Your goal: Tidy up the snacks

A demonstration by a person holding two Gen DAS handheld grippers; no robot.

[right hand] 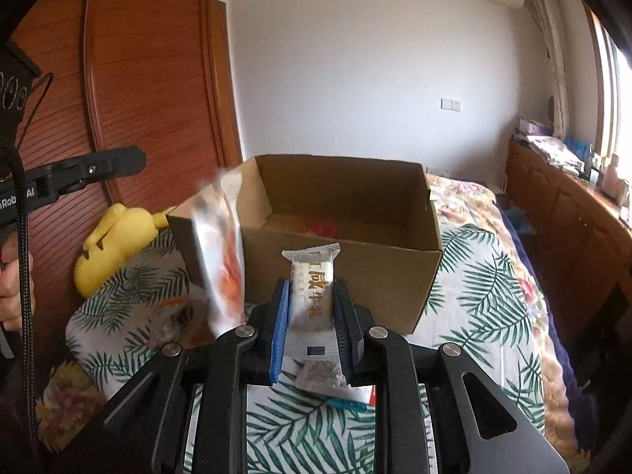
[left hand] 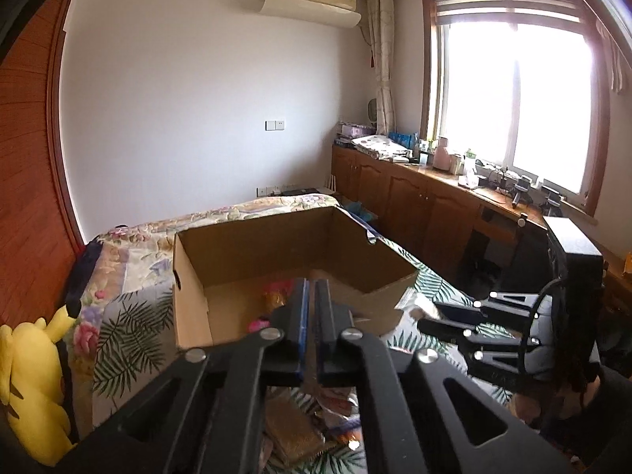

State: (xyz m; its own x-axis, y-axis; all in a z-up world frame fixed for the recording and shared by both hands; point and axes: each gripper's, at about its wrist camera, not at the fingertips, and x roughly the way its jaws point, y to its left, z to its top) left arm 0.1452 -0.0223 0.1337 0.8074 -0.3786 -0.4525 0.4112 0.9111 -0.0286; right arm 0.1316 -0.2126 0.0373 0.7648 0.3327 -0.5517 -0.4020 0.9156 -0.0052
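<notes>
The snack bar [right hand: 312,296] was a slim white packet with gold characters running down its face, a crimped seal at its far end and a small dark label near its near end. Its long axis ran straight along the fingers of the right gripper [right hand: 312,304], far end pointing toward the cardboard box [right hand: 355,276] and poking out beyond the fingertips. The right gripper's fingers were closed narrowly on the packet's two long edges, holding it above the leaf-print bedspread [right hand: 486,288], just short of the box's near wall.

Left of it a second, larger white-and-orange packet [right hand: 221,252] showed motion-blurred and steeply tilted in front of the box's left corner; whether anything held it could not be told. The box stood open on the bed, with something red [right hand: 322,229] on its floor.

In the left wrist view the left gripper [left hand: 312,316] hovered over the near edge of the box [left hand: 276,245], its pads drawn almost together with only a thin slit between and nothing visible in it. More snack packets [left hand: 300,430] lay on the bedspread beneath it. A yellow plush toy [left hand: 35,379] sat at the bed's left edge.
</notes>
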